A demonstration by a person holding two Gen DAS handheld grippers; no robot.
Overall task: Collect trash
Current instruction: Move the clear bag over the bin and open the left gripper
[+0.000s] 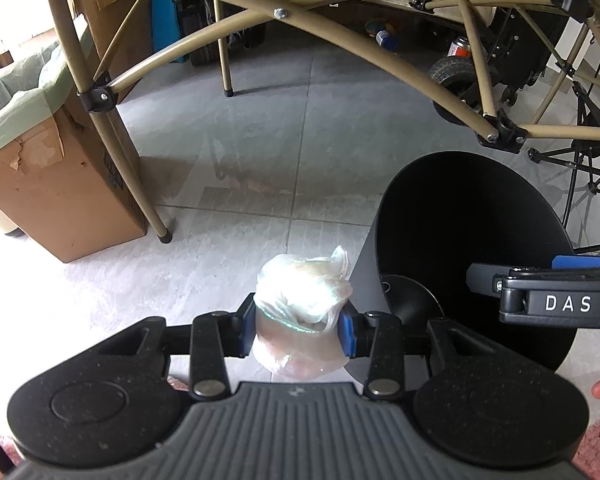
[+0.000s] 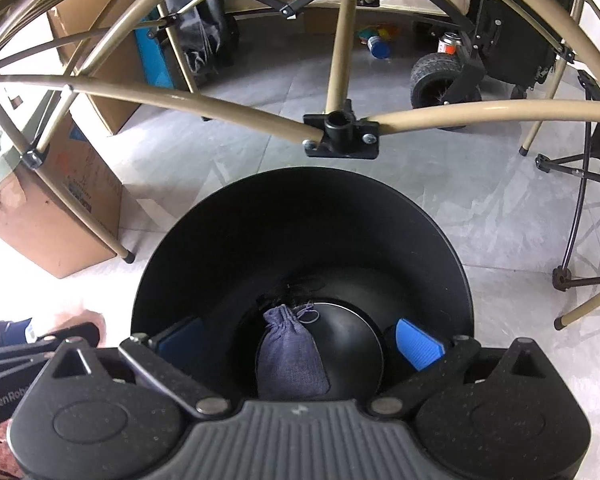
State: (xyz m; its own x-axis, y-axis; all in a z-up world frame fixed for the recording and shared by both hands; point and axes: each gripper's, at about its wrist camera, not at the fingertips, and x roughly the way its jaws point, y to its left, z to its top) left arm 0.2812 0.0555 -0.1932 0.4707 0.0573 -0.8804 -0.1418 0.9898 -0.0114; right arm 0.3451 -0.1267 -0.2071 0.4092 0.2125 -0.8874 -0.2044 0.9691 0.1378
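Pale grey floor tiles [image 1: 260, 152] run under a tan folding frame [image 1: 340, 40], with a torn cardboard box [image 1: 60, 200] lined by a green bag at the left of the left wrist view. At lower centre the left tool [image 1: 298, 330] is clamped on a crumpled clear plastic bag [image 1: 304, 304], its blue pads pressing both sides; the wad hangs over the floor just left of a round black bin [image 1: 472, 240] at the right of the frame, not yet above its mouth. The other tool's black body juts in at the right edge over the bin. A release from here would likely drop the bag on the tiles, or it might glance off the rim. In the right wrist view, the same tiles and frame fill the upper half, and the bin [image 2: 300, 220] sits at centre. The right tool [image 2: 300, 346] stands wide apart above it, nothing between its blue pads. Below, a small blue-grey drawstring pouch [image 2: 292, 356] lies on the bin's domed bottom, seemingly its only content.
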